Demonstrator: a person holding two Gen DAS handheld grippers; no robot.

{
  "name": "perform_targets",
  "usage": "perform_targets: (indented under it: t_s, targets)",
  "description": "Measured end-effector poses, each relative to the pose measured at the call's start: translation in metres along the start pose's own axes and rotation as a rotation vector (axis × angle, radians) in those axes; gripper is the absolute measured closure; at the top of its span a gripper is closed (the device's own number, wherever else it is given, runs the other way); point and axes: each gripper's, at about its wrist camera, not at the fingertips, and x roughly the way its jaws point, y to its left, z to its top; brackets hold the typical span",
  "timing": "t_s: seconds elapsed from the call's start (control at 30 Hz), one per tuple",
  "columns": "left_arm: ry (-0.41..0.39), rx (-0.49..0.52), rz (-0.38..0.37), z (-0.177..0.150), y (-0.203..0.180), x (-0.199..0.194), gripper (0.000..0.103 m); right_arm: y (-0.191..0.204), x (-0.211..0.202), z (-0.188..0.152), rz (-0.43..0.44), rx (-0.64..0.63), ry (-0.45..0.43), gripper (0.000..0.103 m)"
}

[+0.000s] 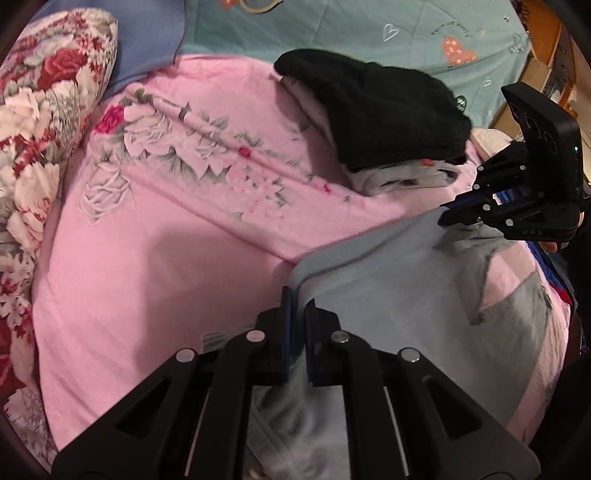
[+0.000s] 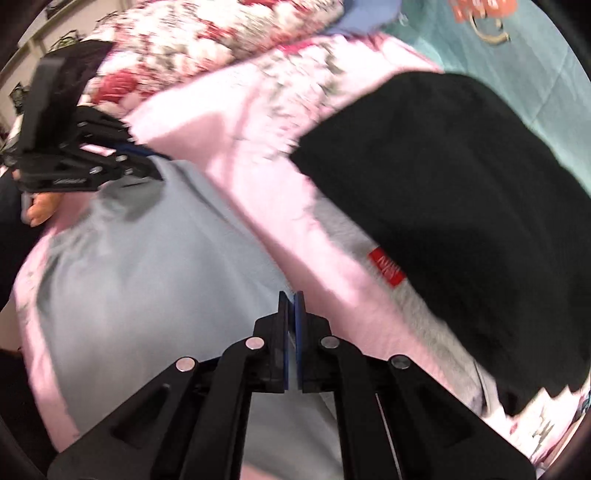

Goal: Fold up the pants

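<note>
a rolled flowery quilt [image 1: 40,122] with red and white roses lies along the left edge of the bed. next to it a pink sheet [image 1: 155,236] with pale flowers covers the middle of the bed. the light blue-grey pants [image 1: 388,295] lie on the pink sheet near the bed's front edge, on its right side.

the left gripper [image 1: 298,306] is low in its own view. its two fingers are pressed together on a fold at the left edge of the pants, and the cloth runs up between them. the right gripper [image 1: 448,218] is at the right side of the pants. its fingers are pinched on the cloth there too. in the right wrist view a thin strip of the pale cloth shows between the right gripper's blue pads [image 2: 300,325].

behind the pants, toward the back right of the pink sheet, sits a pile of folded clothes [image 1: 406,177] with a black garment [image 1: 369,103] on top. a grey piece with a small red tag [image 2: 388,267] peeks out under the black one. a teal blanket [image 1: 332,29] with hearts spreads along the back edge of the bed.
</note>
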Motion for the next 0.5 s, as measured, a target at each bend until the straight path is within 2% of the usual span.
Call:
perform_targets:
  t_s: [0.13,0.23,0.37,0.5]
  targets:
    - [-0.015,0.077,0.032,-0.018,-0.03,-0.036,0.097,0.025,-0.043,-0.021,0.009,-0.003,-0.046,0.1]
    - [-0.034,0.137,0.048,-0.045,-0.057,-0.073,0.097,0.046,-0.068,-0.04,0.0,-0.004,-0.074,0.1]
    - [-0.025,0.167,0.059,-0.088,-0.078,-0.103,0.097,0.099,-0.081,-0.081,0.029,0.015,-0.08,0.1]
    - [0.029,0.14,0.053,-0.137,-0.085,-0.107,0.097,0.151,-0.068,-0.116,0.086,0.051,-0.044,0.1]
